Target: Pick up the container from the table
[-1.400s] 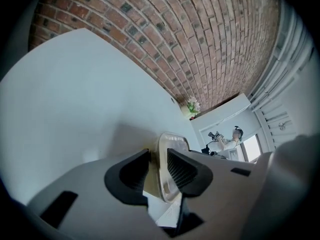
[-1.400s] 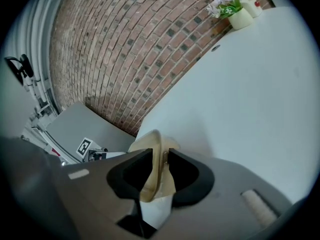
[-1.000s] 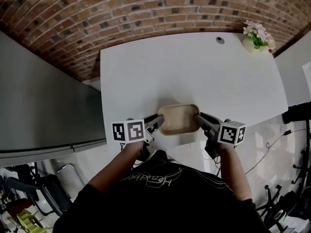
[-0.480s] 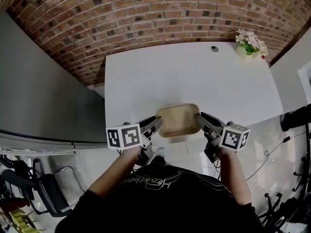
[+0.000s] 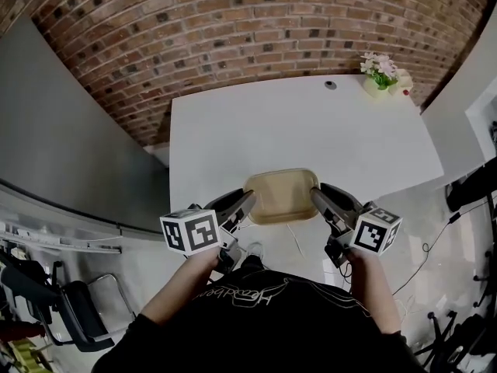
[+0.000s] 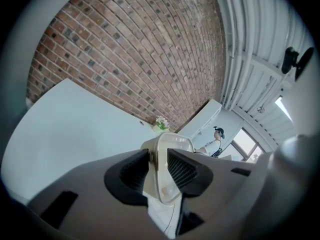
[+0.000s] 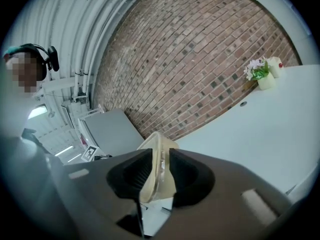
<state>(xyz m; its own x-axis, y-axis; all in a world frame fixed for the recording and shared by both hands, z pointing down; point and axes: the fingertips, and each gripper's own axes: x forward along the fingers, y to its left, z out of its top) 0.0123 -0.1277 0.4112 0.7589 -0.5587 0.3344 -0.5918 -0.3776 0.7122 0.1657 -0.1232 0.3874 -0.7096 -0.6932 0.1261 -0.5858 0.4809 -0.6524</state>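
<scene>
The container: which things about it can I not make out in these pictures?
- Contents: in the head view the container is small and pale, and both gripper views see it edge-on between the jaws.
- Its two ends: in the head view they are covered by the left gripper and the right gripper.
- Underside: hidden in the head view, which looks from above.

Container [image 5: 281, 195]: one second ago it lay flat on the table [image 5: 256, 130], inside the near edge. It is now lifted clear, looks larger in the head view and overlaps that edge.

Left gripper [image 5: 248, 200] and right gripper [image 5: 315, 196]: both have risen with it, and their marker cubes sit nearer the camera and lower in frame.

Head view: it has shifted. The flowers [image 5: 380, 71] now stand further left, and more brick wall [image 5: 233, 37] shows above the table.
</scene>
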